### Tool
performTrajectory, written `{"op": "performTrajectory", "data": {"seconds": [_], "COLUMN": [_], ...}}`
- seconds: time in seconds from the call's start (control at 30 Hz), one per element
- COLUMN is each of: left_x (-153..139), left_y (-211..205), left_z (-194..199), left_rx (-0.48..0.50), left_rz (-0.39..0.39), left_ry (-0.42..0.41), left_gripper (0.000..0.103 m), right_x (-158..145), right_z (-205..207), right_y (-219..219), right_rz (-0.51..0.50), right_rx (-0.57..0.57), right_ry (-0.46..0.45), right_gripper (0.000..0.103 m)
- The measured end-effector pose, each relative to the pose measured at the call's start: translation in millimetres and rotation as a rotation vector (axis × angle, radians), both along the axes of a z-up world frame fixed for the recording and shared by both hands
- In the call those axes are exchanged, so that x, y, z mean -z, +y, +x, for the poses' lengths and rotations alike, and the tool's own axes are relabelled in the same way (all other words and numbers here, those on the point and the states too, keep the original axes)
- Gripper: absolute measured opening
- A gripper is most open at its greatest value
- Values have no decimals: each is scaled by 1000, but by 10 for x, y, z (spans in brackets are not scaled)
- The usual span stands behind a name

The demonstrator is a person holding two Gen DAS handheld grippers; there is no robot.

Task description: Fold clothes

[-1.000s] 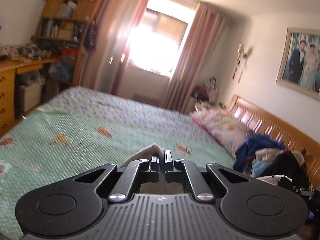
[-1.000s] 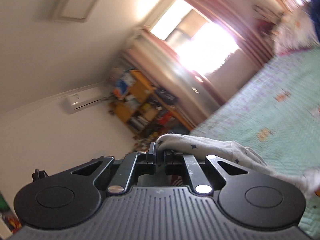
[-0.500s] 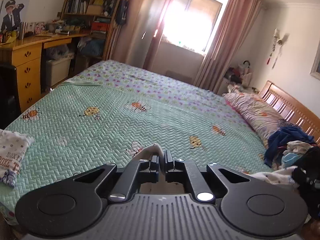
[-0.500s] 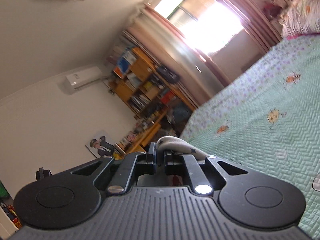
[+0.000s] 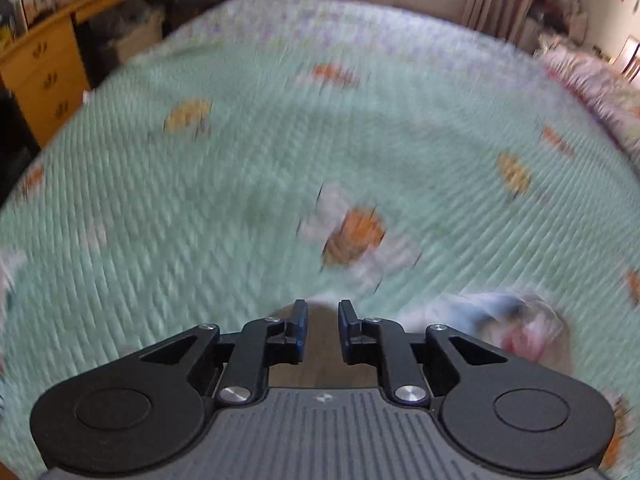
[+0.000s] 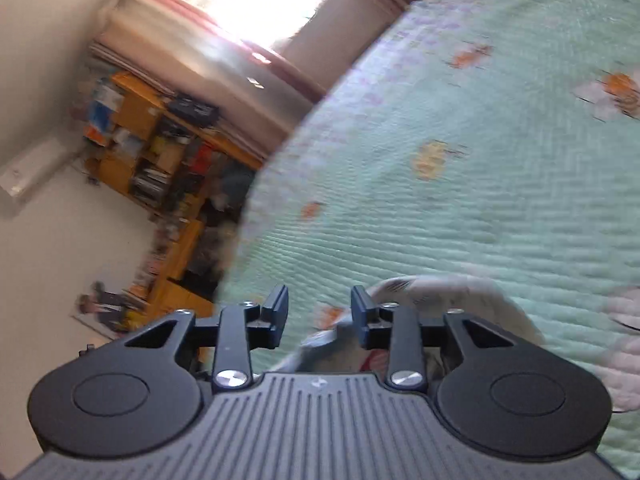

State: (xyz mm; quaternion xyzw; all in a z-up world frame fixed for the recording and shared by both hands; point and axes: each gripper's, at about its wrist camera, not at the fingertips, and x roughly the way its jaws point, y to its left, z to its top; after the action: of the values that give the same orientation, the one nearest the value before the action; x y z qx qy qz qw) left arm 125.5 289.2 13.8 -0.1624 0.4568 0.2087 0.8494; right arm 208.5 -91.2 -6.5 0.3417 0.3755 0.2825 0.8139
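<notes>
From the left wrist, your left gripper tilts down at the green quilted bedspread, and its jaws are opening with nothing pinched between them; only a dull brownish patch shows in the gap (cloth or floor, I cannot tell through the blur). The garment lies as a pale heap with blue and red print just right of the fingers, near the bed's near edge, likely let go so it can be spread flat.

From the right wrist, your right gripper is also opening, its fingers well parted. The white cloth bunches beneath and around the right-hand finger, no longer clamped. The wooden bookshelf stands far left, clear of the work.
</notes>
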Motion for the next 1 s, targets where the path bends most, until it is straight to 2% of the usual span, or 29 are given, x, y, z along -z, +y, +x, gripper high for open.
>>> {"op": "performTrajectory", "data": {"seconds": [0.13,0.3,0.4,0.5,0.57,0.6,0.67,0.7,0.77,0.8,0.87,1.0], "left_x": [431,590,574,590,584,595,624,637,646,644,625,614], "left_y": [-96,-307,-388,-464,-549,-586,-650,-679,-736,-753,-760,-729], "left_z": [-520,-976,-1109,-1181,-1213,-1217,-1225,-1229,-1251,-1262,-1302,-1358], "left_rx": [26,73,78,81,92,98,107,110,116,120,121,114], "left_rz": [-94,-94,-73,-61,-26,-14,1,13,39,47,50,44], "left_ry": [5,37,39,49,55,61,77,86,98,100,98,93], "left_gripper": [18,21,29,29,30,32,33,33,33,34,35,36], "right_x": [540,884,966,1019,1064,1062,1047,1038,1012,963,807,487], "right_z": [-309,-518,-534,-544,-604,-646,-715,-727,-743,-742,-739,-642], "right_y": [-208,-307,-316,-221,-132,-78,39,95,198,216,168,-303], "right_rz": [-88,-199,-226,-256,-273,-280,-298,-312,-342,-361,-389,-416], "right_rx": [-8,6,7,-15,-25,-34,-52,-66,-94,-97,-64,117], "right_ry": [47,68,79,116,135,128,107,96,69,43,-23,-103], "right_gripper": [38,38,38,40,43,47,48,47,20,3,3,4]}}
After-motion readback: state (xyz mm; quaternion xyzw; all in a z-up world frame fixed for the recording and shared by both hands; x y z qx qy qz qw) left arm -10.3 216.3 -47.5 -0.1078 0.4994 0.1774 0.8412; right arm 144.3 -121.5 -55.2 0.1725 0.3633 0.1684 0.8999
